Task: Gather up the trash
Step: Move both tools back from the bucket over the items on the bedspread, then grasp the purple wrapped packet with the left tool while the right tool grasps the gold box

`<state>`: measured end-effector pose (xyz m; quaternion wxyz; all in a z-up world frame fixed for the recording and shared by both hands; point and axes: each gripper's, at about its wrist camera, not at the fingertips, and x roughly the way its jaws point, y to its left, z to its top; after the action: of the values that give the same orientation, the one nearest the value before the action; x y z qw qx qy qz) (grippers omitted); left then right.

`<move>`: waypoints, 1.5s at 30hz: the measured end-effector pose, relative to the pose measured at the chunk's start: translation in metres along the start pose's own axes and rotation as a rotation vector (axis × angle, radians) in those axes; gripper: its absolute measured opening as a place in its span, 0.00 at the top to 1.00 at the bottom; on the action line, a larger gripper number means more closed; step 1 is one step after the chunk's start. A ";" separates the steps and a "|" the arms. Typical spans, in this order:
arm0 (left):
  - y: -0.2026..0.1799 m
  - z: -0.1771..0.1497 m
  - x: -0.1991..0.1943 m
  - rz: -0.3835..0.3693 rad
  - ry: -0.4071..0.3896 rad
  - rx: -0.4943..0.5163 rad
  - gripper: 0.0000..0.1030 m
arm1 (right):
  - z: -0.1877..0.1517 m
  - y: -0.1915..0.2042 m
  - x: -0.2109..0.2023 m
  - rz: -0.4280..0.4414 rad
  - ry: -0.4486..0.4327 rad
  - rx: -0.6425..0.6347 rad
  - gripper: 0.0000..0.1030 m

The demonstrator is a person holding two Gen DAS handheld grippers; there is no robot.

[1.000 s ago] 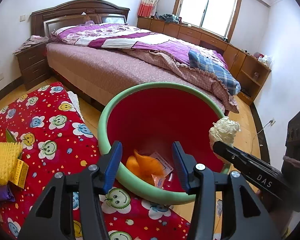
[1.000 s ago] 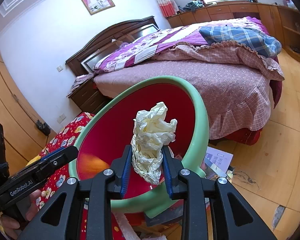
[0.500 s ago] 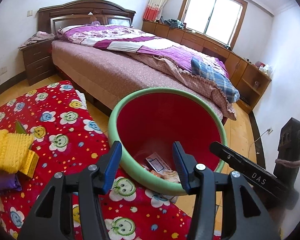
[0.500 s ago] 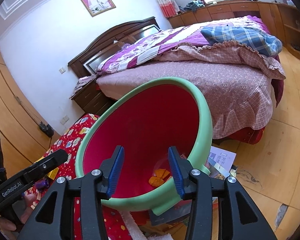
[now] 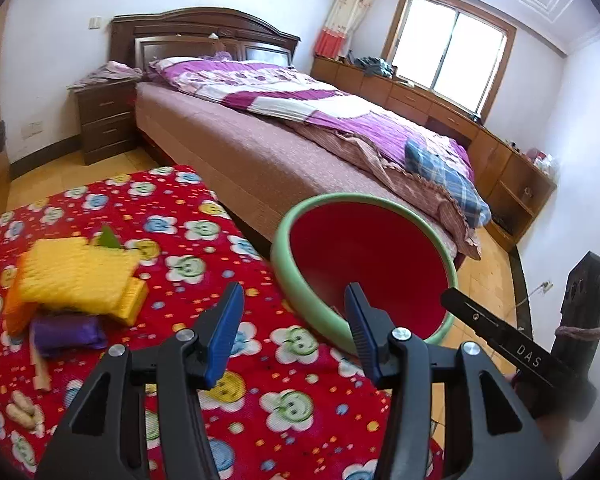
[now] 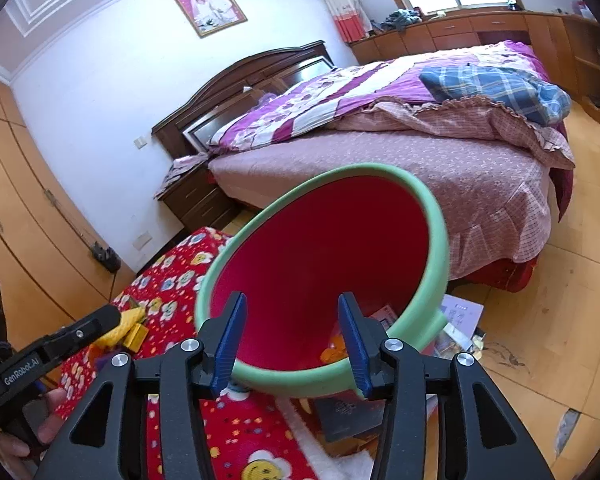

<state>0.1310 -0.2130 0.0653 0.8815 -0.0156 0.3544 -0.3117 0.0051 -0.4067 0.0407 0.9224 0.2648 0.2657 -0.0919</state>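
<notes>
Both tongs, left (image 5: 292, 330) and right (image 6: 290, 338), stand apart and empty, the right having just opened over the green-rimmed red plastic bin (image 6: 430, 216) beside the smiley-patterned red desk (image 5: 172, 216), whose tilt could spill the collected trash.

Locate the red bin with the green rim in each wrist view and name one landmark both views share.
Left wrist: red bin with the green rim, right of centre, behind the left gripper.
Right wrist: centre, beyond the right gripper, jaws just opened, empty.
Shared landmark: dark wooden headboard.
</notes>
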 end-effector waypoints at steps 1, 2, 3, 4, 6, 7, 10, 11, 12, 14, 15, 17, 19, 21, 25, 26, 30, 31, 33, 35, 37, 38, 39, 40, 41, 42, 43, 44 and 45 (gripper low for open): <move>0.004 0.000 -0.005 0.008 -0.007 -0.005 0.49 | -0.001 0.003 0.000 0.002 0.004 -0.003 0.52; 0.006 0.000 -0.009 0.015 -0.013 -0.009 0.49 | -0.002 0.006 0.000 0.005 0.009 -0.006 0.50; 0.009 -0.001 -0.014 0.021 -0.019 -0.014 0.49 | -0.003 0.009 0.000 0.009 0.013 -0.010 0.50; 0.013 -0.002 -0.018 0.027 -0.024 -0.021 0.49 | -0.005 0.012 -0.001 0.011 0.015 -0.014 0.49; 0.021 -0.003 -0.026 0.043 -0.031 -0.036 0.49 | -0.008 0.020 -0.002 0.015 0.020 -0.024 0.48; 0.025 -0.005 -0.029 0.052 -0.033 -0.044 0.49 | -0.009 0.022 -0.002 0.016 0.022 -0.027 0.47; 0.038 -0.009 -0.037 0.081 -0.034 -0.068 0.49 | -0.013 0.030 -0.002 0.018 0.031 -0.042 0.43; 0.042 -0.010 -0.039 0.088 -0.033 -0.077 0.49 | -0.015 0.033 -0.002 0.020 0.035 -0.047 0.43; 0.046 -0.012 -0.040 0.094 -0.031 -0.086 0.49 | -0.016 0.035 -0.002 0.023 0.039 -0.050 0.43; 0.056 -0.015 -0.045 0.108 -0.030 -0.104 0.49 | -0.018 0.040 -0.001 0.029 0.047 -0.057 0.43; 0.060 -0.018 -0.047 0.119 -0.032 -0.112 0.49 | -0.020 0.042 -0.001 0.030 0.050 -0.063 0.43; 0.069 -0.023 -0.050 0.140 -0.033 -0.127 0.49 | -0.023 0.047 0.000 0.030 0.058 -0.076 0.43; 0.078 -0.027 -0.052 0.165 -0.030 -0.148 0.46 | -0.026 0.051 0.000 0.029 0.066 -0.084 0.43; 0.089 -0.031 -0.052 0.186 -0.021 -0.169 0.41 | -0.030 0.054 0.002 0.030 0.076 -0.091 0.43; 0.108 -0.040 -0.047 0.232 0.005 -0.208 0.38 | -0.035 0.058 0.006 0.036 0.091 -0.101 0.43; 0.112 -0.042 -0.045 0.238 0.011 -0.214 0.37 | -0.036 0.058 0.007 0.037 0.095 -0.101 0.43; 0.125 -0.047 -0.033 0.274 0.029 -0.225 0.32 | -0.039 0.059 0.013 0.041 0.115 -0.104 0.43; 0.127 -0.046 -0.028 0.283 0.037 -0.217 0.32 | -0.040 0.059 0.014 0.042 0.118 -0.103 0.43; 0.131 -0.044 -0.019 0.307 0.054 -0.195 0.32 | -0.041 0.057 0.017 0.042 0.125 -0.099 0.43; 0.133 -0.040 -0.012 0.328 0.058 -0.171 0.29 | -0.042 0.055 0.019 0.040 0.131 -0.093 0.43; 0.134 -0.035 -0.003 0.349 0.064 -0.136 0.26 | -0.042 0.053 0.021 0.038 0.135 -0.087 0.43; 0.135 -0.033 0.000 0.358 0.070 -0.125 0.25 | -0.042 0.052 0.022 0.037 0.138 -0.084 0.43; 0.135 -0.032 0.004 0.365 0.077 -0.115 0.25 | -0.042 0.051 0.023 0.036 0.140 -0.082 0.43; 0.136 -0.031 0.008 0.370 0.086 -0.105 0.25 | -0.042 0.050 0.023 0.036 0.142 -0.080 0.43; 0.136 -0.030 0.011 0.372 0.091 -0.099 0.25 | -0.042 0.050 0.023 0.041 0.140 -0.078 0.43; 0.136 -0.029 0.014 0.375 0.097 -0.093 0.25 | -0.042 0.050 0.024 0.042 0.141 -0.078 0.43; 0.137 -0.029 0.018 0.383 0.106 -0.082 0.25 | -0.042 0.050 0.024 0.043 0.141 -0.078 0.43; 0.137 -0.029 0.021 0.391 0.112 -0.074 0.25 | -0.042 0.050 0.024 0.044 0.140 -0.079 0.43; 0.138 -0.029 0.024 0.401 0.120 -0.066 0.26 | -0.042 0.050 0.024 0.044 0.140 -0.081 0.43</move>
<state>0.2001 -0.1102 -0.0055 0.9023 0.0449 0.4122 -0.1184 0.0222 -0.3425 0.0201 0.9132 0.2391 0.3272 -0.0420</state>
